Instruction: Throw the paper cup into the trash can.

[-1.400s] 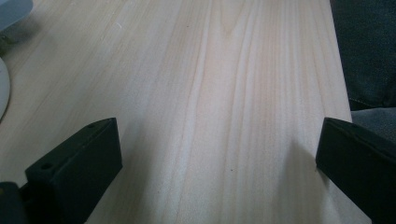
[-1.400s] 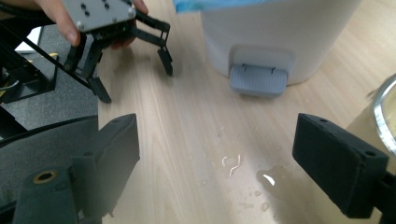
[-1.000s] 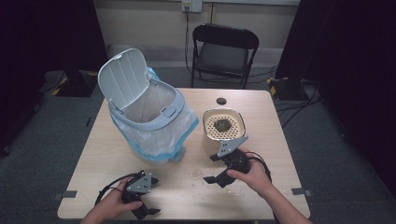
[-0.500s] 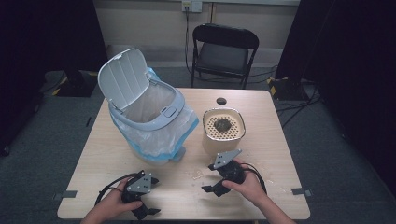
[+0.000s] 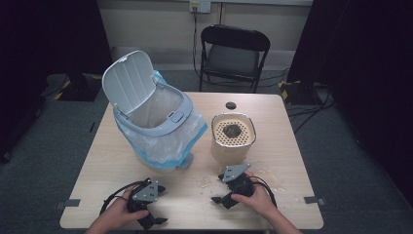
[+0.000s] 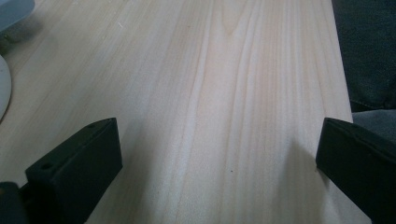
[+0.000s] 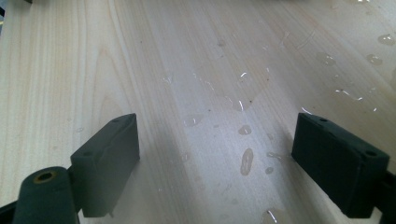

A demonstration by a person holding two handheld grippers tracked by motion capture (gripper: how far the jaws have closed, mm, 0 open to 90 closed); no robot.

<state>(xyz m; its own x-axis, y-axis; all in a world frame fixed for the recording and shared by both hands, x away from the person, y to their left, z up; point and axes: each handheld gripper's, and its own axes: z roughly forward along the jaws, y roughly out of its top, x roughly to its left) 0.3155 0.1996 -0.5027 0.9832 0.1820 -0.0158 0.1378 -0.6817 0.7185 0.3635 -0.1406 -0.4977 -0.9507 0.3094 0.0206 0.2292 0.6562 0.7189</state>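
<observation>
My right gripper (image 5: 225, 191) has come down to the wet tabletop (image 5: 292, 161), jaws apart and empty — the strainer canister (image 5: 233, 137) sits at 12 o'clock, apparently set down and done.

Both hands rest low at the near edge of the tabletop, the left gripper (image 5: 155, 220) towards the near left corner with its jaws wide apart over bare wood, and the right gripper (image 5: 223, 200) right of the middle, jaws likewise spread wide with nothing between them.
</observation>
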